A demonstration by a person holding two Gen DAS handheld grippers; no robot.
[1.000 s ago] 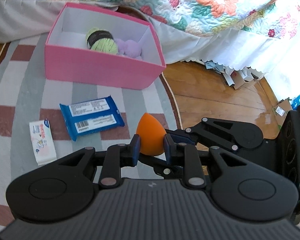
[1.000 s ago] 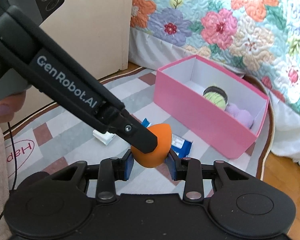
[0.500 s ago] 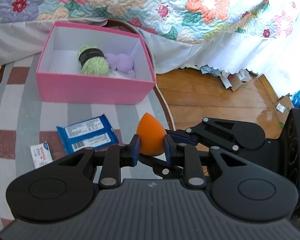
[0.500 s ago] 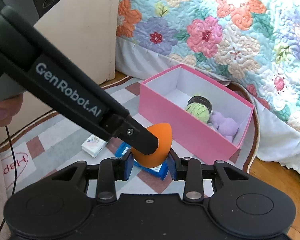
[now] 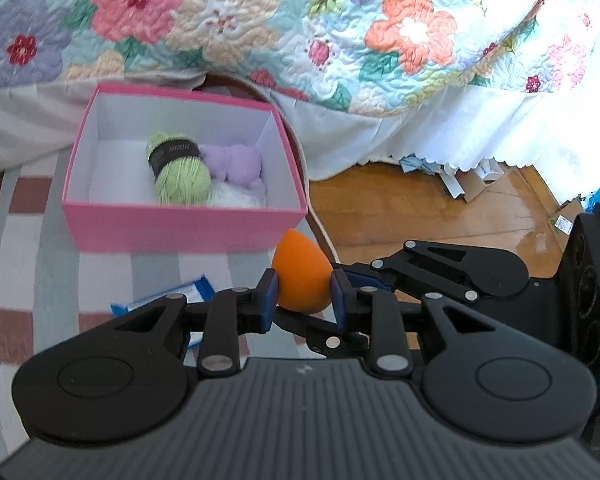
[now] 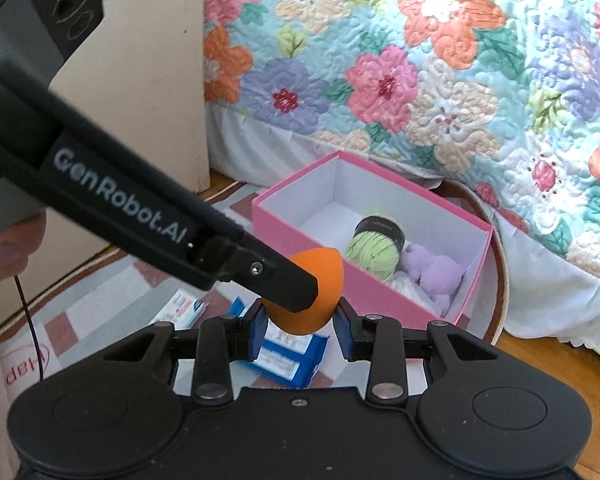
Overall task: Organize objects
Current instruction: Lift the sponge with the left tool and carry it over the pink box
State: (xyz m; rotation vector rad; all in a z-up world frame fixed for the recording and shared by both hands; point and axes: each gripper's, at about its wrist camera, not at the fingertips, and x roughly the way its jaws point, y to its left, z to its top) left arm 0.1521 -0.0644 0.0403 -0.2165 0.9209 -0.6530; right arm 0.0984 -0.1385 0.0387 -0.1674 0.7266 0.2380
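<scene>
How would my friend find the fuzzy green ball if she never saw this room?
Look below the flowery quilt for the open pink box on the striped rug. Inside, the green yarn ball lies touching a soft purple thing. It is the only green item and wears a black band around it.

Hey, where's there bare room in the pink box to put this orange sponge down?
The pink box is bare along its left half, between the left wall and the green yarn. The right half is crowded: yarn, the purple soft toy and something white in front of it fill that side up to the right wall.
</scene>
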